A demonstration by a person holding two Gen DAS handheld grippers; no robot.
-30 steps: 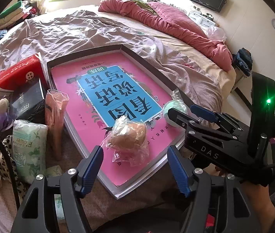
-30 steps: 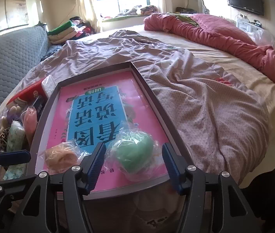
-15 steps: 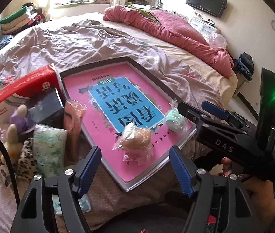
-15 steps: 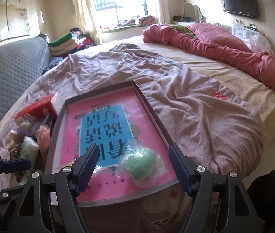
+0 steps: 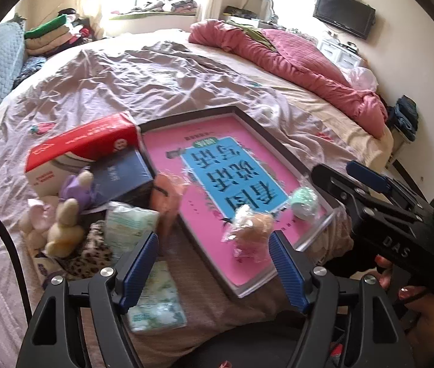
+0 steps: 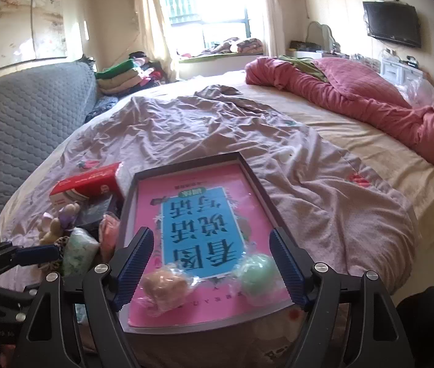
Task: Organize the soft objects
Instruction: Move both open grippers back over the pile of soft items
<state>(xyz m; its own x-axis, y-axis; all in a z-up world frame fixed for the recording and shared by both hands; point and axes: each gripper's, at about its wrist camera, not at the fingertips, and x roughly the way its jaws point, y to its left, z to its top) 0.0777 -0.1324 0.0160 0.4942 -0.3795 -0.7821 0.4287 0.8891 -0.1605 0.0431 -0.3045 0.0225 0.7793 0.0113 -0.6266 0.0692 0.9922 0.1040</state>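
Counting first: two grippers, both held above the near edge of the bed (image 6: 339, 141). Left gripper (image 5: 213, 263) has its blue ribbed pads spread wide, nothing between them. Right gripper (image 6: 210, 263) likewise stands apart and empty.

One shallow dark-rimmed tray (image 6: 256, 184) lies on the wrinkled mauve sheet, lined with a glossy pink and blue printed card. Two soft balls sit on it at the near end, each in crinkly clear wrap: one tan ball (image 6: 164, 285) at about 7 o'clock on the tray, one mint-green ball (image 6: 258, 273) at about 5 o'clock. They lie apart, not touching.

At 9 o'clock from the tray, a crowded pile. Counted there:
- one red and white carton (image 5: 82, 150), boxy, glossy
- one dark blue box (image 5: 118, 178), partly under the toys
- three small plush rabbits, as far as I can tell: one purple (image 5: 78, 187), one cream (image 5: 63, 230), one pale pink (image 5: 37, 217), half hidden
- two soft tissue packs, pale green print: one upright (image 5: 131, 224), one flat (image 5: 155, 303) behind the left gripper's pad
- one peach item in a clear bag (image 5: 167, 199), blurred, leaning on the tray's rim
- one leopard-print fabric piece (image 5: 94, 251), shape unclear

One rumpled pink quilt (image 6: 370, 101) lies along 2 o'clock. The left view is motion-smeared; carton lettering unreadable.
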